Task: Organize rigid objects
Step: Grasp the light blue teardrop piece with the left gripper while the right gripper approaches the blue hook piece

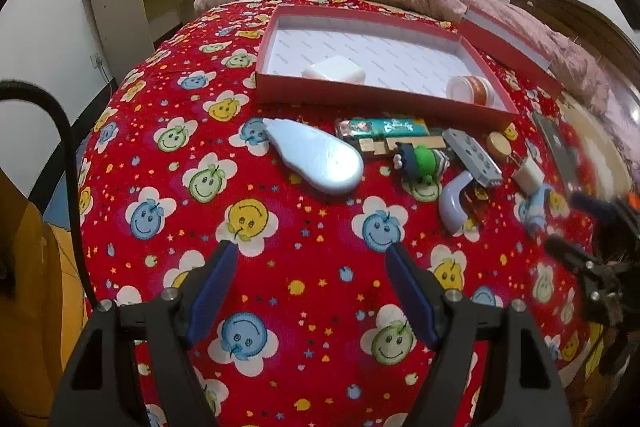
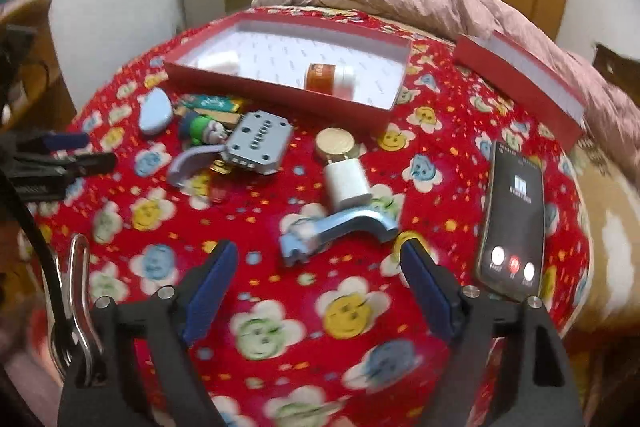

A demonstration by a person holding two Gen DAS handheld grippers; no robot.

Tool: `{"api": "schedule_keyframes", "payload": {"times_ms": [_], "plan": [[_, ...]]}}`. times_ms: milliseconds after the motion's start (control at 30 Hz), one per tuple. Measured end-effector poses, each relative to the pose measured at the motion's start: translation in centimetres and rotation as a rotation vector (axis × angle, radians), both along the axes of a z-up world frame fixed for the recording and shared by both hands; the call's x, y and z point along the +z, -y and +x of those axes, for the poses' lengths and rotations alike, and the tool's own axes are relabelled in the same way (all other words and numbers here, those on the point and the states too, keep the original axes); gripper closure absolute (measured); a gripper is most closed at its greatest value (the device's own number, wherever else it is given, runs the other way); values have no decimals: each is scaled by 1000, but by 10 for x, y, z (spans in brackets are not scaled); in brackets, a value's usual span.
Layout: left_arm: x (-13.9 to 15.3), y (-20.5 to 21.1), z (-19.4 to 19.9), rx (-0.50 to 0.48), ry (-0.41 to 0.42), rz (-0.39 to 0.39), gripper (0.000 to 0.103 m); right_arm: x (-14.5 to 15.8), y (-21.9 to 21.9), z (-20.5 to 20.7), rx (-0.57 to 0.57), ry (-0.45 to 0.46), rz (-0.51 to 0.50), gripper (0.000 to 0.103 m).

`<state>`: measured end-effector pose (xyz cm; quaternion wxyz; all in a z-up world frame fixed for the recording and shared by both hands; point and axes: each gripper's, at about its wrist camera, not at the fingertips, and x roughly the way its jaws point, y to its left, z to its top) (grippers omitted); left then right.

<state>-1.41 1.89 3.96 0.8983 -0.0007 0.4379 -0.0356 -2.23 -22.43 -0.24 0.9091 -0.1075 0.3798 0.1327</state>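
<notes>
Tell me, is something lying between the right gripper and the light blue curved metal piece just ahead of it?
Nothing visible does. The right gripper is open, and only bare bedspread lies before the blue metal piece. The white charger sits beyond it.

Both wrist views look forward, low over the bedspread (image 1: 304, 227), sharing the red box (image 1: 384, 91).

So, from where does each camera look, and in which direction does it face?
Left wrist: sits behind the open left gripper, facing the oval blue piece and red box; the right gripper shows at the right edge.
Right wrist: sits behind the open right gripper, facing the blue bracket, white charger and phone.
Both views share the red box and the orange-labelled jar.
</notes>
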Motion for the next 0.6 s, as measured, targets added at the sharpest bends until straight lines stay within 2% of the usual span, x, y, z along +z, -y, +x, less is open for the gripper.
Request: {"api": "schedule_keyframes", "payload": {"times_ms": [233, 367, 433, 467, 533, 600], "plan": [[8, -6, 16, 17, 29, -12, 23, -13, -2, 18, 85, -19, -33, 16], [10, -13, 32, 17, 45, -31, 23, -21, -7, 23, 95, -57, 7, 16], [7, -17, 40, 4, 31, -33, 23, -27, -7, 24, 82, -76, 42, 20], [5, -19, 45, -2, 25, -34, 23, -27, -8, 22, 76, -55, 39, 22], [1, -24, 51, 0, 19, -32, 22, -27, -11, 17, 72, -39, 35, 33], [-3, -29, 56, 10, 9, -41, 22, -26, -12, 14, 69, -36, 52, 39]]}}
